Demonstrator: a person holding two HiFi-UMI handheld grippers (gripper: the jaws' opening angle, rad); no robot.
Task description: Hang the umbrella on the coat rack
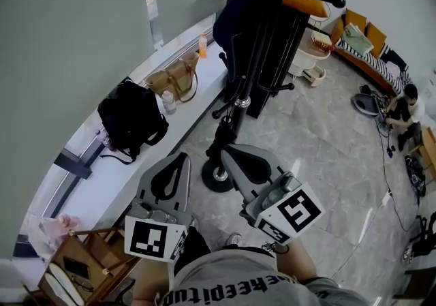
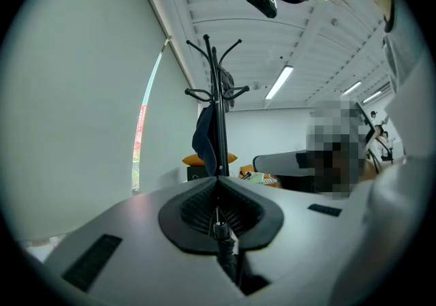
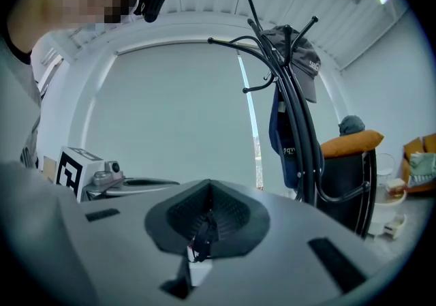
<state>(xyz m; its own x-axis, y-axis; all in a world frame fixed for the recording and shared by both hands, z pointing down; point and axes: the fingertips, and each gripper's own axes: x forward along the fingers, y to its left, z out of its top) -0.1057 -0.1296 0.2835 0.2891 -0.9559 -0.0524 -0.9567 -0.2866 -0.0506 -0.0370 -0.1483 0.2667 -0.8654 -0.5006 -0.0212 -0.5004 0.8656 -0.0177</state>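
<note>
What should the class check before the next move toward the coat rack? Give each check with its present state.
1. The umbrella is found: cannot tell; no view shows it plainly.
2. The umbrella is gripped: not ok; the left tool and the right tool are both shut with nothing held.
3. The coat rack stands ahead of both tools: ok.
4. A free hook is available near the top: ok; it is bare.
5. The taken hooks are known: ok; a cap and a dark jacket hang on one side.
</note>
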